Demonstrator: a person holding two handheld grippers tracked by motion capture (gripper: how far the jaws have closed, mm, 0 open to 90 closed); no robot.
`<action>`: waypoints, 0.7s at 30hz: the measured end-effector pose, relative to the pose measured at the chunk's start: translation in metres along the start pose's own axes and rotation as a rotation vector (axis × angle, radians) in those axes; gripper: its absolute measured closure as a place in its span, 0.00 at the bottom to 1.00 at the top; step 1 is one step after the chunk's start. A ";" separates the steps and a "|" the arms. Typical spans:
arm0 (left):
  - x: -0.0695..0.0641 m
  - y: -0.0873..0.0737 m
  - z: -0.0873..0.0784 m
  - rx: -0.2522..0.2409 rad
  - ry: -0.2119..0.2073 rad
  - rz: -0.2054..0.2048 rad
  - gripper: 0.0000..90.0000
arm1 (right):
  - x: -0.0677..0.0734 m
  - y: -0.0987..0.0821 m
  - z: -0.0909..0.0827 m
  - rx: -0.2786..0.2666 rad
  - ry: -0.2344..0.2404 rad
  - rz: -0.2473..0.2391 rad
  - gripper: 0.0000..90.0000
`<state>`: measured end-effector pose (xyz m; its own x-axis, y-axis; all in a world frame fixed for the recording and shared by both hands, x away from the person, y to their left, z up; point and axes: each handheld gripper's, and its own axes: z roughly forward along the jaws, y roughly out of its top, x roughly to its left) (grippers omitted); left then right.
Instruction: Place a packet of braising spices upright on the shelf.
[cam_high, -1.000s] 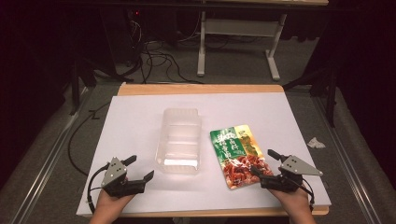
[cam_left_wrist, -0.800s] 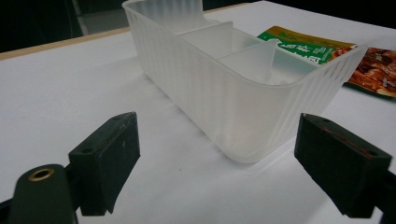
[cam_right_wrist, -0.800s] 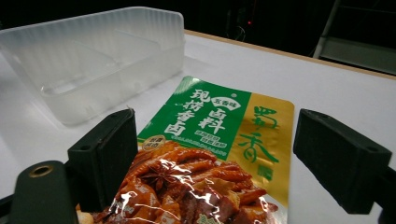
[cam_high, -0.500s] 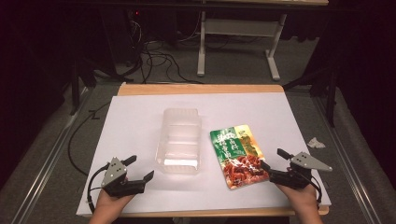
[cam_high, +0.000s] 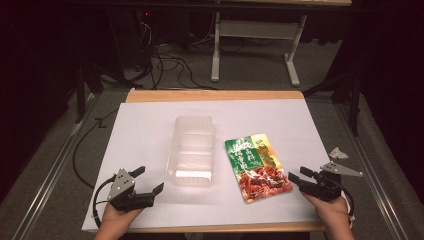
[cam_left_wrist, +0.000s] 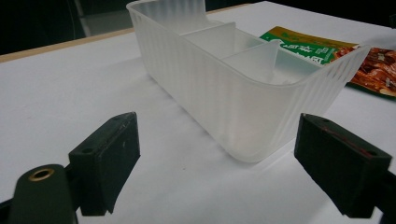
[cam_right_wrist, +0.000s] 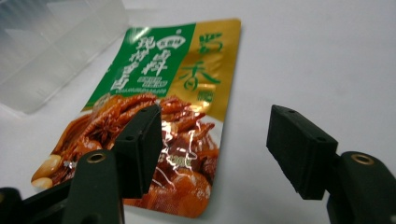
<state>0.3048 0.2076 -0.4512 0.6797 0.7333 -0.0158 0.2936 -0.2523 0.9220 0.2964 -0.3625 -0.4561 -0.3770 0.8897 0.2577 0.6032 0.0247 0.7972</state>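
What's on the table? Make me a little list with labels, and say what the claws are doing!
table cover: white sheet
clear box: plastic container with dividers, empty, mid-table
snack: green and gold packet lying flat, right of the box, not touching it
left claw: open, low, pointing at the box's near end, holding nothing
right claw: open, by the packet's near right edge, holding nothing
on the floor: cables
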 end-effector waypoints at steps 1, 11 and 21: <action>0.000 0.000 0.000 0.001 -0.001 0.001 0.17 | 0.000 -0.001 0.003 0.017 0.011 0.007 0.43; -0.001 0.000 0.002 0.007 -0.006 0.005 0.17 | -0.002 -0.009 0.021 0.148 0.054 0.073 0.48; -0.001 -0.001 0.002 0.011 -0.008 0.005 0.17 | -0.007 -0.012 0.023 0.154 0.143 0.174 0.59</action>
<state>0.3055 0.2059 -0.4527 0.6869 0.7266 -0.0141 0.2972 -0.2632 0.9178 0.3079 -0.3584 -0.4801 -0.3474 0.8135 0.4664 0.7633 -0.0436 0.6446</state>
